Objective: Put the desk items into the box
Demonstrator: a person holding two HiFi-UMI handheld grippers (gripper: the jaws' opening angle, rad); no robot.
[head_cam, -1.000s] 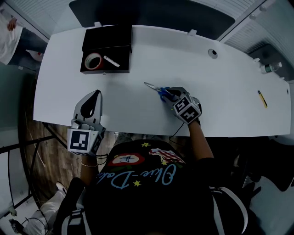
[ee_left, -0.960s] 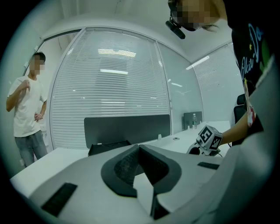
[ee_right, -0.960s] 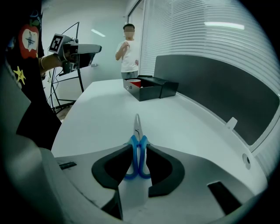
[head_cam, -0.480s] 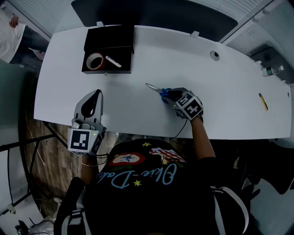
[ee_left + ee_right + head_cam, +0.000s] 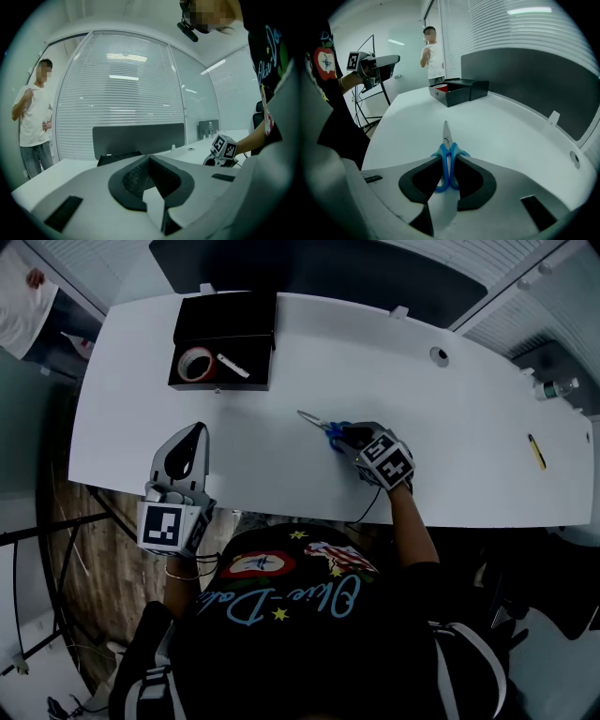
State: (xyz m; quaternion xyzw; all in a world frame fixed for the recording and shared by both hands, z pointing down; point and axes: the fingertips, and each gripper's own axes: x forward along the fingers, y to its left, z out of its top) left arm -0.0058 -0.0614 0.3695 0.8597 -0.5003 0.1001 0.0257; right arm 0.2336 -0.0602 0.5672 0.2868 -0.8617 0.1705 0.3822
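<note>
Blue-handled scissors point(image 5: 319, 422) lie on the white desk point(image 5: 469, 446), blades pointing toward the box. My right gripper point(image 5: 342, 435) has been closing and now its pads press both sides of the blue handles point(image 5: 446, 161); the blades point(image 5: 446, 133) stick out ahead of it. The black box point(image 5: 255, 341) stands open at the desk's far left, with a roll of tape point(image 5: 193, 364) and a small white item point(image 5: 228, 366) inside. Over the desk's near left edge my left gripper point(image 5: 197, 430) is held still, jaws shut on nothing point(image 5: 150, 158).
A yellow pen point(image 5: 535, 452) lies near the desk's right end, and a round cable hole point(image 5: 440, 354) is at the back. A dark partition point(image 5: 319, 268) runs behind the desk. A person in a white shirt point(image 5: 33, 119) stands beyond the box end.
The right gripper has rolled a little and its jaws have come in around the scissors' handles. The scissors, the box and the left gripper have stayed where they were.
</note>
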